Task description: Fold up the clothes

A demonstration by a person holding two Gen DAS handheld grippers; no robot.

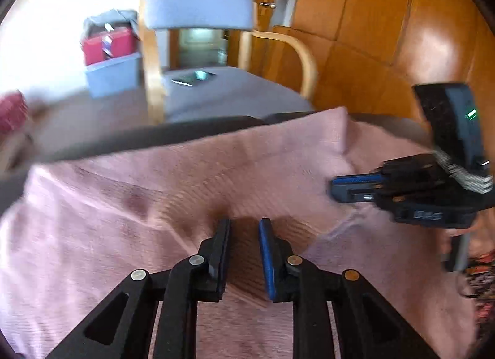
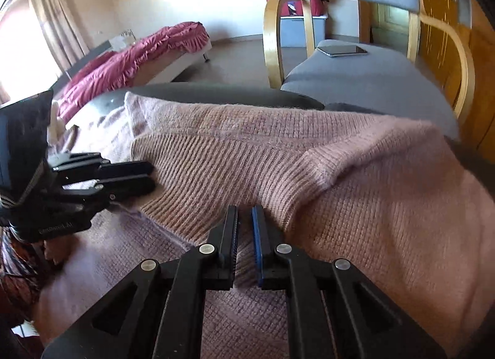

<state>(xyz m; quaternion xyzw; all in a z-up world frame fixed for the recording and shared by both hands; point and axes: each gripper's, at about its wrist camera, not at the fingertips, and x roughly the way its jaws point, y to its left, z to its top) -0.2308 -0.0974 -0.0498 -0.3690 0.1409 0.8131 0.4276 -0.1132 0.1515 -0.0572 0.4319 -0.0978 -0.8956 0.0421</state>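
So the pink knit sweater [image 2: 309, 173] is spread over a dark table [image 2: 216, 93], with a ribbed band running left to right across the far side and a fold ridge coming diagonally toward the right gripper [image 2: 245, 220]. That gripper sits low on the cloth with its jaws nearly together, a narrow gap between them, and a ridge of knit rises right into that gap; I'd say it's pinching the fold, but the contact itself is hidden, so I can't tell for sure. The left gripper [image 1: 244, 229] hovers over the fabric with its jaws a bit wider apart, and ribbed cloth shows between them; whether it has a real hold I can't tell either. From the right wrist view the left one comes in from the left side, pointing across the sweater's edge where the ribbed hem ends. What matters for the next move, in my opinion: the sweater's long axis runs side to side across both grippers, they're near each other on the near half, and the free cloth lies ahead of them toward the grey chair [image 2: 371, 80]. So a fold probably carries the near edge forward, away from the person. The right gripper looks nearer to the diagonal ridge.
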